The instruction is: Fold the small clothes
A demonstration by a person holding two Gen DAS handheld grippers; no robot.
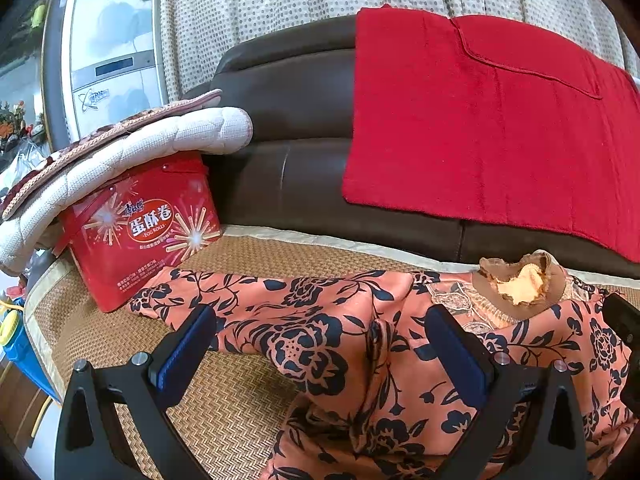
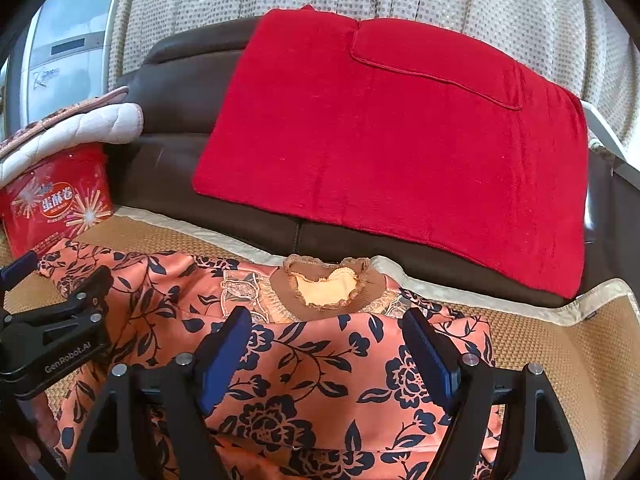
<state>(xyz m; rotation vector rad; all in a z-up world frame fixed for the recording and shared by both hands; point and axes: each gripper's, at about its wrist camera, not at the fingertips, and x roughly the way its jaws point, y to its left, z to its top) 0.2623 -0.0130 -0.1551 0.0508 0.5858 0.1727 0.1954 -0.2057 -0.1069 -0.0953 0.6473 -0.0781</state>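
A salmon-pink top with dark blue flowers (image 1: 320, 332) lies on a woven mat, its brown knit collar (image 1: 520, 284) toward the sofa back. A sleeve stretches left toward the red box. My left gripper (image 1: 320, 316) is open, its blue pads wide apart just above the garment's left part. My right gripper (image 2: 326, 320) is open over the garment (image 2: 320, 368) below the collar (image 2: 326, 288). The left gripper (image 2: 56, 328) shows at the left of the right wrist view. Neither holds cloth.
A red egg-roll box (image 1: 140, 232) stands at the mat's left, under a quilted white pad (image 1: 140, 144). A red towel (image 1: 480, 120) hangs over the brown sofa back (image 1: 288, 100). The woven mat (image 1: 224, 408) has a pale border; bare mat also lies at the right (image 2: 580, 360).
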